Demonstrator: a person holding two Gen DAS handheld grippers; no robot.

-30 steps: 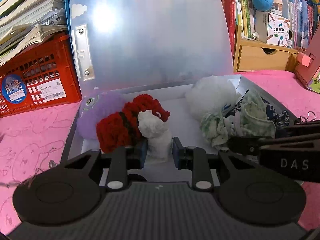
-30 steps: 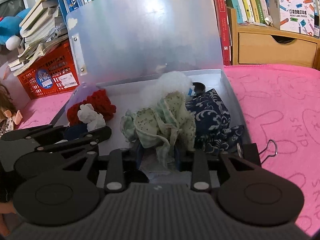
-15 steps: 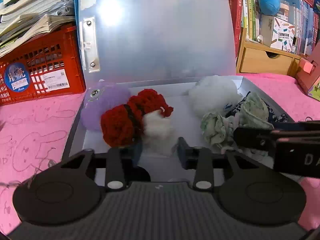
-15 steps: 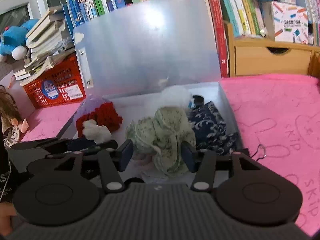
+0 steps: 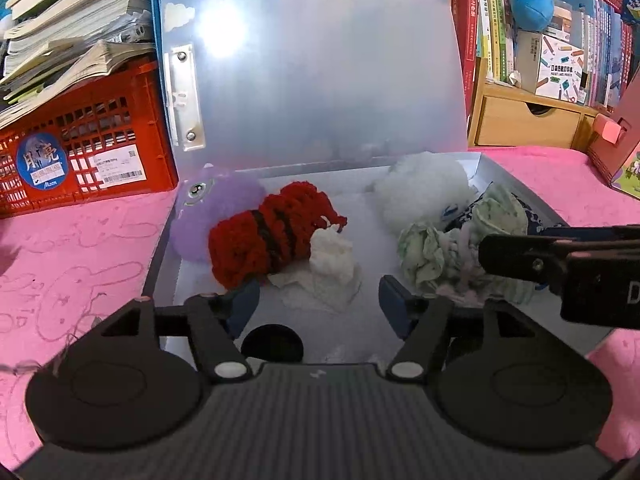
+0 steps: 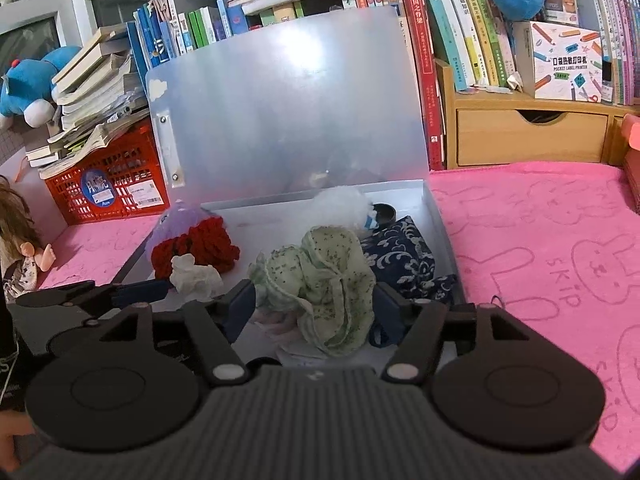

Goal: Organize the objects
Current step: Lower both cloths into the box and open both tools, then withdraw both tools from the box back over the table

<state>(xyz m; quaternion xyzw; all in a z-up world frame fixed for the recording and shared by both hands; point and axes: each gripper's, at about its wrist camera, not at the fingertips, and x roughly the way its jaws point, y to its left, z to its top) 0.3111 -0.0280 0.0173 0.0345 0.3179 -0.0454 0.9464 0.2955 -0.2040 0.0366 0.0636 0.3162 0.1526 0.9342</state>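
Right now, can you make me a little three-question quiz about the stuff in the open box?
1. True or false: the left hand-held gripper is open.
2. What lies between the right hand-held gripper's fingers: A) green cloth B) red yarn C) navy cloth?
3. The white tissue touches the ____ yarn.

Key: 1 true; 2 A; 3 red.

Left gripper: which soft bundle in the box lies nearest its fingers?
The small white crumpled cloth, just ahead of the open left gripper, resting against the red knit. The green cloth lies off right.
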